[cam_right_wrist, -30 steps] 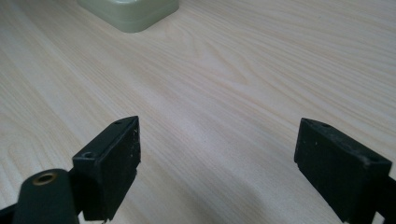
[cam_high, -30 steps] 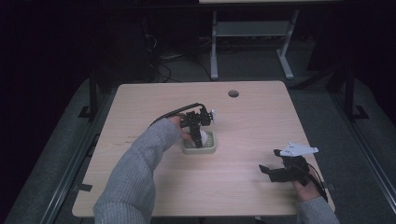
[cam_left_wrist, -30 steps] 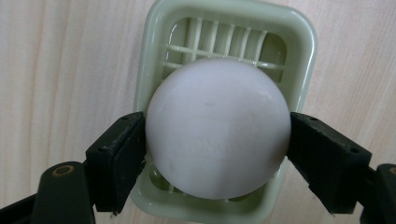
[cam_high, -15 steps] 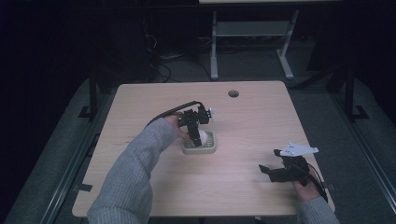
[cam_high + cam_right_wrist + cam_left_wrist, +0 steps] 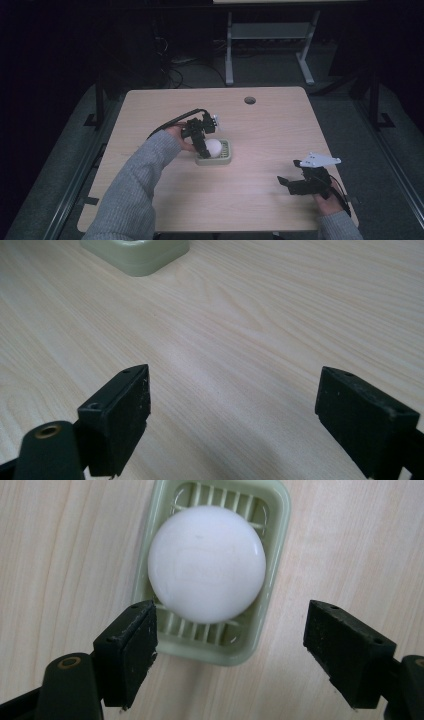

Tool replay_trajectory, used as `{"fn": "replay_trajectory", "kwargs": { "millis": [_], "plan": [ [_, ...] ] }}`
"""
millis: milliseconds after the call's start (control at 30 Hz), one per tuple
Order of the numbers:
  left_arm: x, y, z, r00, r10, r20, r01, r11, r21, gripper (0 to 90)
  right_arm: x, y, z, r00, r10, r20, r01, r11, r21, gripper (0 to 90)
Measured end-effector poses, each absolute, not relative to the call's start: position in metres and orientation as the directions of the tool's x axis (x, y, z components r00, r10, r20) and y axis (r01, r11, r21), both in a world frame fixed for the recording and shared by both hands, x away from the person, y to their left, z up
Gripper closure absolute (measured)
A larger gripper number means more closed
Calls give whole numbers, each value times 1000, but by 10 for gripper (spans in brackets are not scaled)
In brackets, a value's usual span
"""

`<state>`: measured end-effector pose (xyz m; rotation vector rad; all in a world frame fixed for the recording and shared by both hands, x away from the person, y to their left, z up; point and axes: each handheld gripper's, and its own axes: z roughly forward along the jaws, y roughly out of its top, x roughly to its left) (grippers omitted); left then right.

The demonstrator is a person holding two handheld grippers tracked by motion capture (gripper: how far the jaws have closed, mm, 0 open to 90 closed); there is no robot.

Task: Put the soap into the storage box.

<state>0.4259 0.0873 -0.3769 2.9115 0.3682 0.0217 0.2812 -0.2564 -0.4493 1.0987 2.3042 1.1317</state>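
Since the earlier frames the left gripper point(image 5: 202, 137) has lifted slightly off the white soap point(image 5: 213, 147), which now shows more fully in the pale green soap dish point(image 5: 223, 159); right gripper point(image 5: 300, 182) unchanged near the table's point(image 5: 280, 125) front right corner. Left gripper: jaws apart, empty, hovering directly above the dish, straddling its near end; soap point(image 5: 206, 577) round, smooth, seated on the ribbed floor of the dish point(image 5: 280, 510), unheld. Right gripper point(image 5: 232, 415): jaws apart, empty, low over bare wood, dish corner point(image 5: 145, 260) well ahead of it. Location of soap and dish: middle of the table, slightly toward the left edge. Risk, judged: a smooth domed bar may squirt from a narrow pinch; a low jaw may catch the dish rim and drag the light dish along. Open room: bare tabletop on all sides of the dish; far edge carries a cable hole point(image 5: 250, 100).
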Motion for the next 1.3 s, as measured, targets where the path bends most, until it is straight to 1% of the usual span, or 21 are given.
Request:
{"fn": "replay_trajectory", "kwargs": {
  "millis": [100, 133, 333, 1067, 1200, 1300],
  "plan": [
    [422, 90, -376, 967, 254, -8, 250, -944, 215, 210, 282, -256, -450, -637, 770, 25, 493, 382, 782, 140],
    [420, 91, -376, 969, 245, -2, 240, -949, 204, 210, 282, -256, -450, -637, 771, 26, 494, 382, 781, 139],
    [410, 95, -376, 972, 236, 8, 229, -949, 215, 211, 282, -256, -450, -639, 769, 21, 492, 388, 780, 139],
    [376, 117, -387, 972, 236, 7, 229, -949, 216, 215, 282, -256, -450, -636, 772, 17, 495, 390, 776, 139],
    [369, 122, -390, 974, 228, 16, 221, -957, 188, 213, 281, -256, -450, -633, 774, 20, 497, 387, 777, 140],
    [361, 127, -389, 972, 236, 9, 228, -948, 221, 215, 281, -255, -450, -633, 774, 19, 497, 388, 776, 140]
  ]
}}
